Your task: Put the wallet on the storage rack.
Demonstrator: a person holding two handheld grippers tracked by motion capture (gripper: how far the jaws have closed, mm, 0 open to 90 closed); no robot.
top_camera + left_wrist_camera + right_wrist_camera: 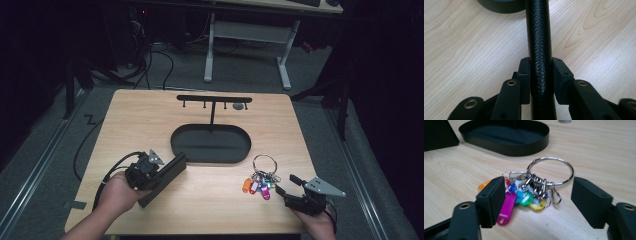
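Our left gripper (172, 167) squeezing a black case (539, 50) at the near left of the table (200, 200), our right gripper (537, 202) loose, jaws apart around a key ring (550, 171) with coloured tags, near right

In the right gripper view, the right gripper (537, 200) holds its two black jaws wide apart, low over the wooden table (599, 157). Between and just beyond them lies a bunch of key tags (524, 195) in magenta, green, yellow, blue and orange, clipped to a large metal ring (567, 167). Farther off sits a black oval tray (506, 135), with a black block (437, 135) at far left.
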